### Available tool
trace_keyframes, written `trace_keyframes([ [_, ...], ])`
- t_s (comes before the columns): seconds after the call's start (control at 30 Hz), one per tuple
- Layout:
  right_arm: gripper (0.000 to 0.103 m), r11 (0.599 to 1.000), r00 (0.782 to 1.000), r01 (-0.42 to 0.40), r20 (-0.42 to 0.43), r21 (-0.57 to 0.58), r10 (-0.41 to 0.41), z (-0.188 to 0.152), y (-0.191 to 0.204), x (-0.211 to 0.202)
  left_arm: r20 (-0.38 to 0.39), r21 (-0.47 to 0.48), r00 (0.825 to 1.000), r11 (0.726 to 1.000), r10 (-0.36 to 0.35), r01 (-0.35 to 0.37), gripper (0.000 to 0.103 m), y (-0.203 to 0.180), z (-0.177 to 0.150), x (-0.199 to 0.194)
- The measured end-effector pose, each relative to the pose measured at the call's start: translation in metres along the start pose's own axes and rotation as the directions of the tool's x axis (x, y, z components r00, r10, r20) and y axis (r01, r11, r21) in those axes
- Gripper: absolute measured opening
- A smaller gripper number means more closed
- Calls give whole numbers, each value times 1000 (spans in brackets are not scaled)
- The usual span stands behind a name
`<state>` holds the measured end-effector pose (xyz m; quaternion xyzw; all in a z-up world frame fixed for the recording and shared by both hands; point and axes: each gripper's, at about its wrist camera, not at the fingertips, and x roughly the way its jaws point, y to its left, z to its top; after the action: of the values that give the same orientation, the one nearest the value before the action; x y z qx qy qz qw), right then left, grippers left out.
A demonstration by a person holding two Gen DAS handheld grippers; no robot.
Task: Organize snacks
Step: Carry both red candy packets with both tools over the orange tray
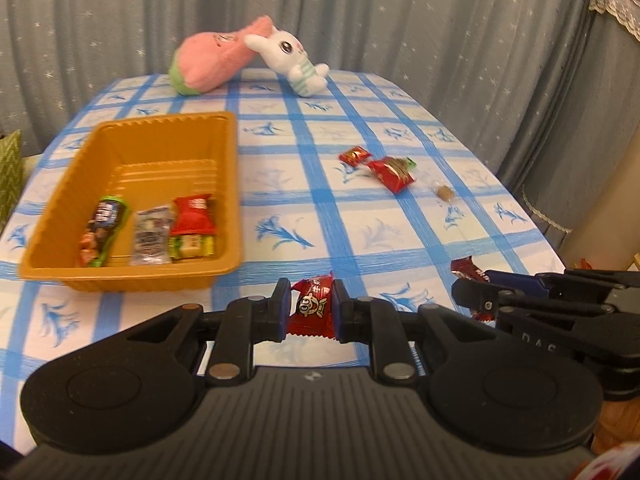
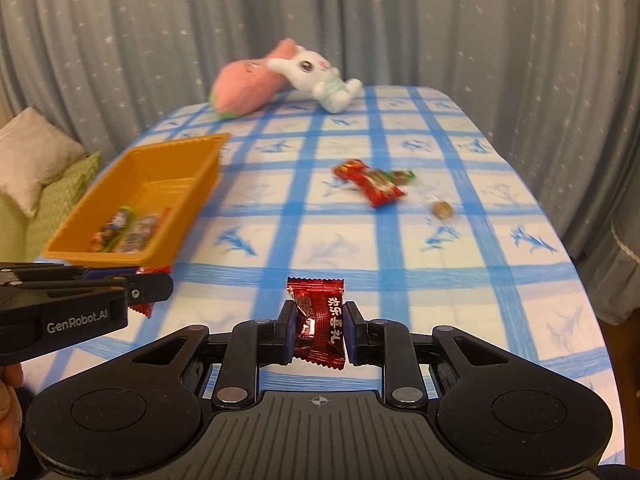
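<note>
On my far left a green cushion and a pale pillow sit off the table. On the checked cloth, left side, stands the orange tray, holding a dark packet, a clear one and a red one over a yellow-green sweet, all at its near end. Behind the tray, at the far edge, a pink plush lies with a white bunny leaning on it. Right of centre, well apart from the tray, lie two red packets, touching or nearly so, and just right of them a brown sweet in clear wrap.

Nothing stands between my grippers and the tray.

My left gripper is just beside the tray's near right corner, its jaws narrowed onto a red candy held above the cloth. My right gripper, close on its right, is closed likewise on a dark red candy with white lettering, wrapper upright between the pads.
</note>
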<state>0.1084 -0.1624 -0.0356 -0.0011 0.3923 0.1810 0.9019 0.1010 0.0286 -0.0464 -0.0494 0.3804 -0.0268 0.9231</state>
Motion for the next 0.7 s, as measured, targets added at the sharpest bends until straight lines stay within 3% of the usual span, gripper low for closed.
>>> trace_keyframes([
  [0.7, 24, 991, 994, -95, 38, -91, 98, 11, 61, -17, 51, -50, 997, 997, 55, -52, 18, 39, 0, -50],
])
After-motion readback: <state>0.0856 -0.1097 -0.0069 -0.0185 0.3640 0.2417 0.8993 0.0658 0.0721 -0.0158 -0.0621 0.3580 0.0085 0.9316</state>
